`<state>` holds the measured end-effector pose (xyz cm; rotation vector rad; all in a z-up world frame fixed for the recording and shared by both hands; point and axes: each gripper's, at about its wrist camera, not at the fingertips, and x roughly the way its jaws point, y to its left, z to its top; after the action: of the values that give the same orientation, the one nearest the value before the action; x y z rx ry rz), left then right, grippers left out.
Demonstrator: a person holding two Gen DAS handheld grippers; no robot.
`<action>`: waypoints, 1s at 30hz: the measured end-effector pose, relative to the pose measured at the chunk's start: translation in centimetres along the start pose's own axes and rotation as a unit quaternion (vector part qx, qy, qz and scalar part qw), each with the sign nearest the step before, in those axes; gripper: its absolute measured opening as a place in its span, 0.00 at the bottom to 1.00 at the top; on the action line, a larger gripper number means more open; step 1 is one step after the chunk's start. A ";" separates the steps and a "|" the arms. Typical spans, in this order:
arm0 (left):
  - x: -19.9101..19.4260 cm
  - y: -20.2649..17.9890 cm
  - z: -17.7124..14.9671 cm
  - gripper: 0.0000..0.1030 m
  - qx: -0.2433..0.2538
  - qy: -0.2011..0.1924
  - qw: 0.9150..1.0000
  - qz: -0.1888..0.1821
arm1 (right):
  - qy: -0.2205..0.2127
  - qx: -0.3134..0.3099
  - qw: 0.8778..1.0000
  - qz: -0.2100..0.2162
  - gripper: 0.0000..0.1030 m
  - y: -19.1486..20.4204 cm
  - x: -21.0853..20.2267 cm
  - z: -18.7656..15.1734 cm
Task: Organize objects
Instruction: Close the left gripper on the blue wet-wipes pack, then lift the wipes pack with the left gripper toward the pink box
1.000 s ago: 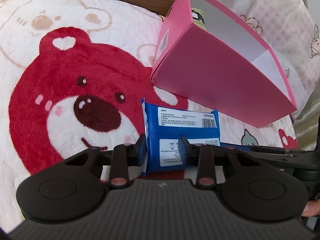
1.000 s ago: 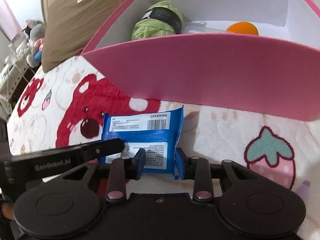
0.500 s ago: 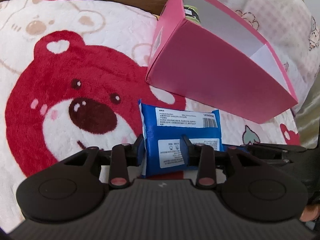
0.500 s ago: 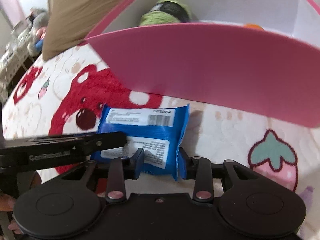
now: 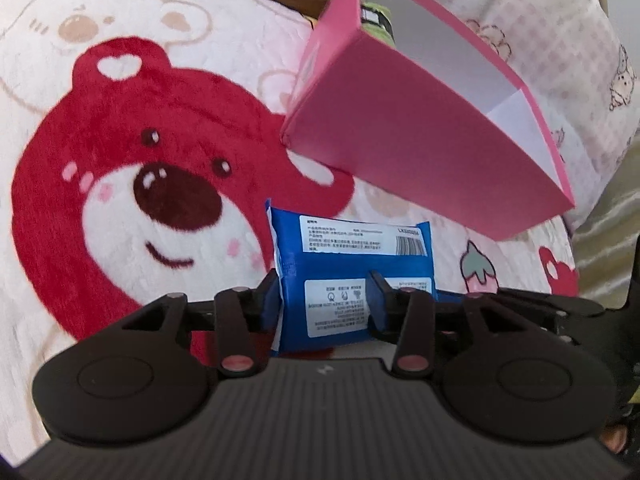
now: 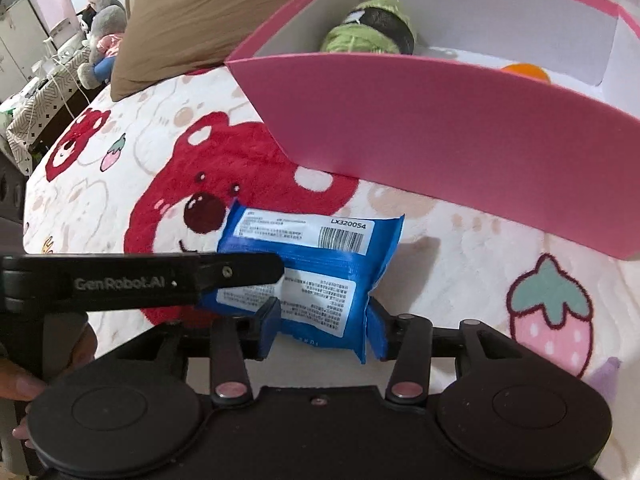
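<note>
A soft blue plastic packet (image 5: 352,276) with two white printed labels and a barcode lies on the fleece blanket with a red bear print (image 5: 120,168), just in front of the open pink cardboard box (image 6: 460,152). Both the left gripper (image 5: 326,300) and the right gripper (image 6: 324,328) have just been opening, their jaws now loosely straddling the packet's ends. A green yarn ball (image 6: 368,32) sits inside the box.

Orange object (image 6: 527,72) half hidden behind box (image 6: 460,128) wall; yarn (image 5: 376,22) mostly hidden; pack (image 6: 320,264) small print unreadable.
</note>
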<state>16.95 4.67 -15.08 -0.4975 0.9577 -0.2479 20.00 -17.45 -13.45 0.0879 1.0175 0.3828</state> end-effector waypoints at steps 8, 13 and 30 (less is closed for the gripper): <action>-1.3 -1.4 -0.9 0.41 -0.008 0.001 1.000 -0.018 | 0.004 -0.010 1.000 -0.009 0.63 0.7 -1.5 -0.6; -2.3 -2.0 -1.0 0.41 -0.016 0.004 1.000 -0.022 | -0.001 -0.009 1.000 -0.005 0.69 0.6 -2.8 -0.7; -8.0 -6.2 -2.3 0.41 0.020 0.011 1.000 -0.019 | -0.029 -0.041 0.998 -0.024 0.81 4.2 -9.0 -2.3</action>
<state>10.67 2.00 -7.27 -0.4776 0.9643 -0.3072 12.70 -16.97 -6.32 0.0007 0.9442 0.3761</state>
